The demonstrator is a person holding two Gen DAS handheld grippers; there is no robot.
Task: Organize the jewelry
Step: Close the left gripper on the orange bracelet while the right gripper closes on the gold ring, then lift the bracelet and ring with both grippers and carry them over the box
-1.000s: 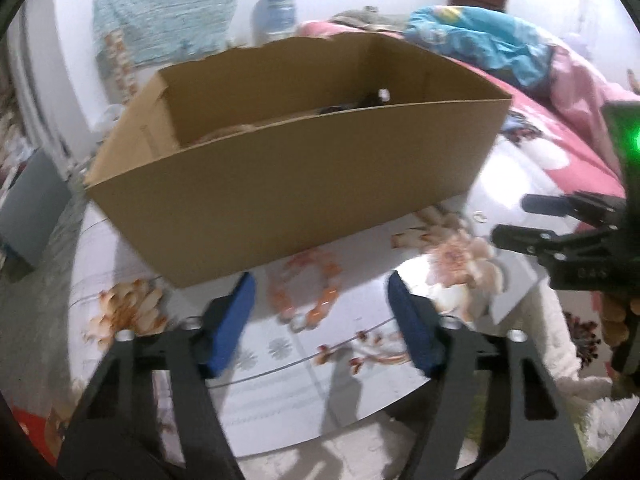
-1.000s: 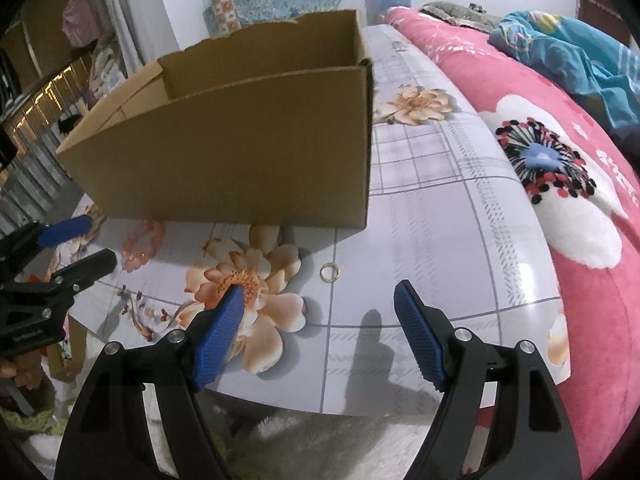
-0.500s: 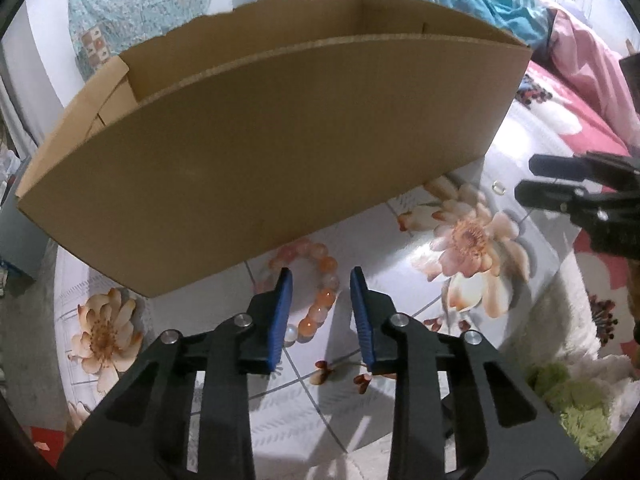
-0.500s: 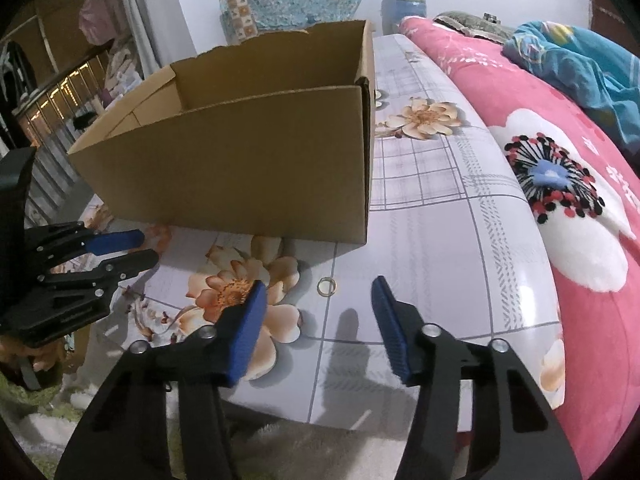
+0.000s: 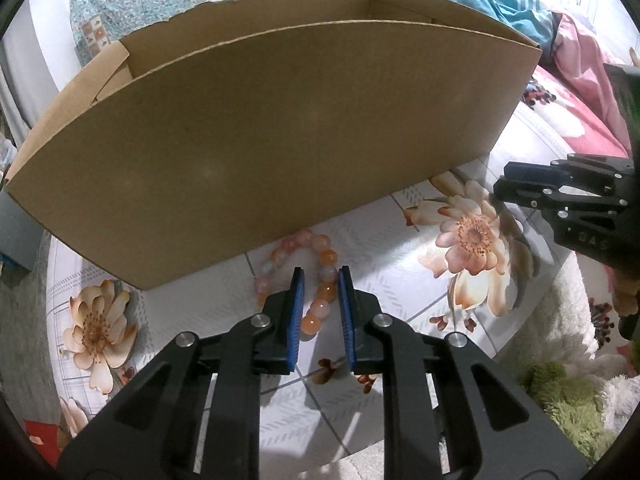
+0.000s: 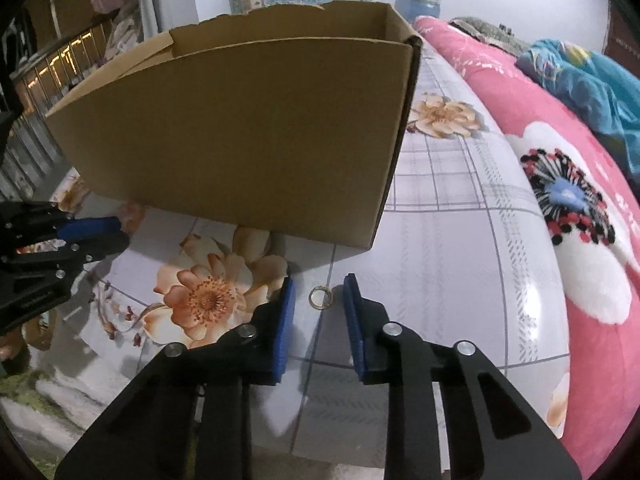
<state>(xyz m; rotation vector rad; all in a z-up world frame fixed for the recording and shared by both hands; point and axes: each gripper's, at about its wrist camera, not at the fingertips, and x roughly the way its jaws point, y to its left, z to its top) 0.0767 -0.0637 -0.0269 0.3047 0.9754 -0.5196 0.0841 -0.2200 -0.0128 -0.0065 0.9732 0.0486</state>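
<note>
Our left claw (image 5: 320, 280), narrowed, straddles the bracelet's (image 5: 308, 268) near beads at 12 o'clock; our right claw (image 6: 319, 288), also narrow, brackets the ring (image 6: 320, 297), untouched, on the tabletop (image 6: 460, 240) before the box (image 6: 240, 140).

Both fisheye views sit low and close over the tabletop (image 5: 400, 216), each looking forward along its own tongs toward the cardboard box (image 5: 272, 152). They share the box's near wall, and each catches the other tongs at its edge.
</note>
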